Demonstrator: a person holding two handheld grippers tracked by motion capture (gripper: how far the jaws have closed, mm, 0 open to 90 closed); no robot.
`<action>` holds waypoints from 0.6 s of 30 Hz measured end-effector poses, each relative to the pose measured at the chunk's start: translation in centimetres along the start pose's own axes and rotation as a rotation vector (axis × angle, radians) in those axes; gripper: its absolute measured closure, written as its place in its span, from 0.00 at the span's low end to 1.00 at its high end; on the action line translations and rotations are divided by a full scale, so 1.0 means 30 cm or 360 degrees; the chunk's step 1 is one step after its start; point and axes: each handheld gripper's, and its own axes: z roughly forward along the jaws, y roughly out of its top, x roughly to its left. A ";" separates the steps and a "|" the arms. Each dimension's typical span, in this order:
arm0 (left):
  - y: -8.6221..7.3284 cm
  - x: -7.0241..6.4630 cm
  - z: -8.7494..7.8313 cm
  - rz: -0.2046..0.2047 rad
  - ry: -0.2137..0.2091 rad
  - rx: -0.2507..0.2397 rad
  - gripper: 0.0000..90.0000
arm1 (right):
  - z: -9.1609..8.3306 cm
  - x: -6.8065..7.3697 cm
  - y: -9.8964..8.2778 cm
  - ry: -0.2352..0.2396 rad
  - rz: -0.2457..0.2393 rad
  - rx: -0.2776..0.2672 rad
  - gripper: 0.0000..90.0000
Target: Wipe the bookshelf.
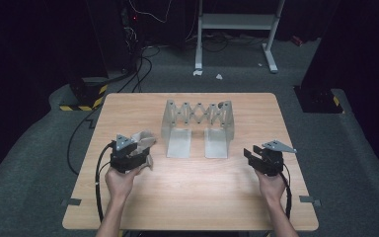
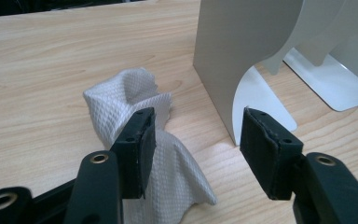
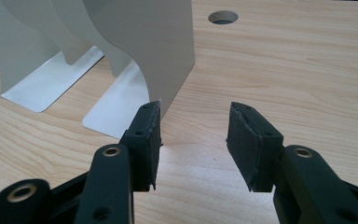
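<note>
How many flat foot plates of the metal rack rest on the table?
2. The left foot plate lies on the table nearest the crumpled cloth; the right foot plate lies beside it, toward the right claw. None seems hidden.

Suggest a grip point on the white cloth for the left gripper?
Judging by its pose, take the raised fold at the top of the white cloth. It stands crumpled on the table with a peak that open jaws could straddle. The left gripper is open, one pad beside the cloth. Shift away from the metal bookend rack and close across the peak; the flat lower edge offers less.
</note>
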 end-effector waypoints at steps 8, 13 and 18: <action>-0.037 -0.015 -0.018 0.0013 0.0004 -0.0001 0.50 | -0.021 0.003 -0.025 0.0004 -0.0003 0.0002 0.61; -0.059 -0.030 -0.018 0.0016 -0.0009 0.0006 0.50 | -0.035 0.002 -0.043 -0.0004 0.0000 -0.0003 0.61; -0.080 -0.064 -0.011 0.0041 -0.0030 0.0021 0.50 | -0.040 0.003 -0.057 0.0002 0.0019 -0.0010 0.61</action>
